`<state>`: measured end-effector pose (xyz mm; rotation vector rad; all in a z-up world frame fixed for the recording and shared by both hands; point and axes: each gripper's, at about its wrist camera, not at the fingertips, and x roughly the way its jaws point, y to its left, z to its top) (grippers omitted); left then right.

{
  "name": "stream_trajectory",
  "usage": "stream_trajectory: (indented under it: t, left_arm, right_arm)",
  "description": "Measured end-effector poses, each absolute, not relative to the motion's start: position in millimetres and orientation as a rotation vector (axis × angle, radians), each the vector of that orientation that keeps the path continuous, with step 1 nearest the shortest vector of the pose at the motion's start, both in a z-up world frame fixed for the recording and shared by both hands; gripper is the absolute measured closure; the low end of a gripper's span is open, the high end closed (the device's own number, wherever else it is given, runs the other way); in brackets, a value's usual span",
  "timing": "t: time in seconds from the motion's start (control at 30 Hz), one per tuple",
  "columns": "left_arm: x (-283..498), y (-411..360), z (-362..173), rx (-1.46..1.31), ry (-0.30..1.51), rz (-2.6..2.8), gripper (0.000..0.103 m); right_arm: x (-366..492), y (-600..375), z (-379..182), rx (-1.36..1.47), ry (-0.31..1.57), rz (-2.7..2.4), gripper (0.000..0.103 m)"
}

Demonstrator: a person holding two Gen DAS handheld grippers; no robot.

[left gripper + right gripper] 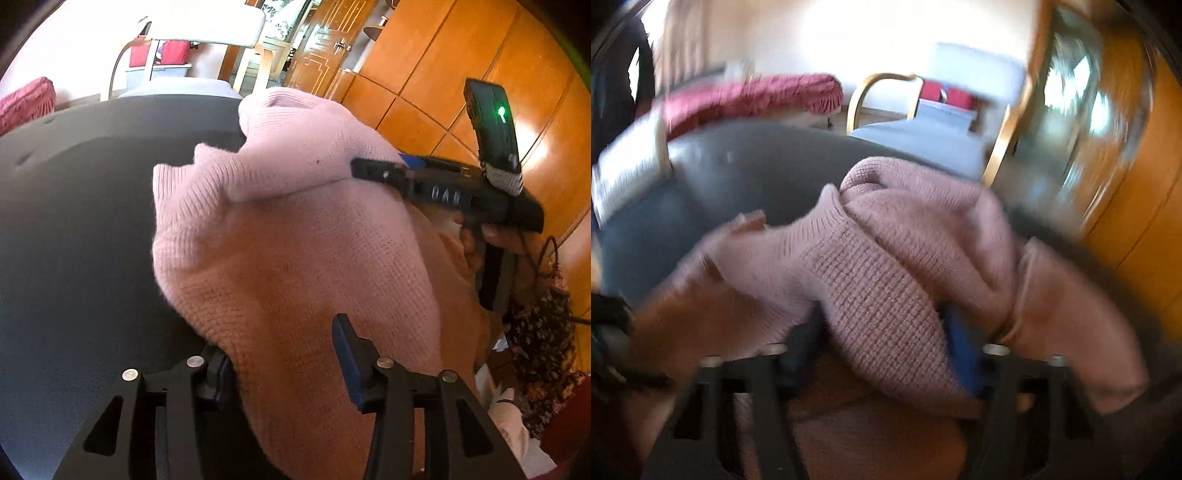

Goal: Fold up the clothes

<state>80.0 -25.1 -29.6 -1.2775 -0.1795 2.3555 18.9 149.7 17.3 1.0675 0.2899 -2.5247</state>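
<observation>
A pink knit sweater (280,236) hangs bunched above the dark grey table (74,229). In the left wrist view my left gripper (284,363) holds a thick fold of it between its blue-padded fingers (347,354), and the cloth partly hides the left finger. Up and to the right, my right gripper (369,168) pinches the sweater's upper edge, with a hand on its handle. The right wrist view is blurred. It shows my right gripper (886,343) closed on a thick bunch of the sweater (886,266), with the ribbed hem beside it.
A chair (207,33) with a grey seat stands behind the table. A red cushion (753,96) lies at the far left and a white sheet (631,173) rests on the table's left corner. Orange wooden cabinets (461,74) fill the right side.
</observation>
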Motion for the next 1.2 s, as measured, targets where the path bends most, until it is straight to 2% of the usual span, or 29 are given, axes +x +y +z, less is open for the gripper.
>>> stream_trajectory:
  t: [0.03,0.07,0.17,0.27,0.4,0.6,0.73,1.0,1.2]
  left_arm:
    - [76,-25,-31,-1.273,-0.180,2.370,0.090]
    - [72,-25,-32,-1.266,-0.187,2.385,0.097]
    - [61,-31,-36,-1.253,-0.285,2.372,0.098]
    - [57,-46,-10,-1.148,-0.301,2.452,0.099]
    - [52,-66,27,-0.989,-0.320,2.560,0.099]
    - [47,-99,86,-0.736,-0.347,2.707,0.099]
    - [52,-129,136,-0.560,-0.364,2.799,0.099]
    - [63,-125,204,-0.256,-0.193,2.896,0.099]
    - [100,-127,256,-0.082,-0.155,2.893,0.099]
  right_arm:
    - [18,154,18,1.068,0.219,-2.533,0.063]
    - [18,157,21,1.061,0.167,-2.545,0.069]
    - [26,159,31,0.996,0.082,-2.619,0.076]
    - [26,163,46,0.896,-0.058,-2.690,0.082]
    - [24,160,77,0.766,-0.192,-2.702,0.083]
    - [41,153,129,0.539,-0.232,-2.700,0.084]
    - [59,152,171,0.361,-0.229,-2.725,0.089]
    - [93,147,215,0.148,-0.229,-2.749,0.090]
    - [131,149,252,-0.026,-0.261,-2.737,0.090]
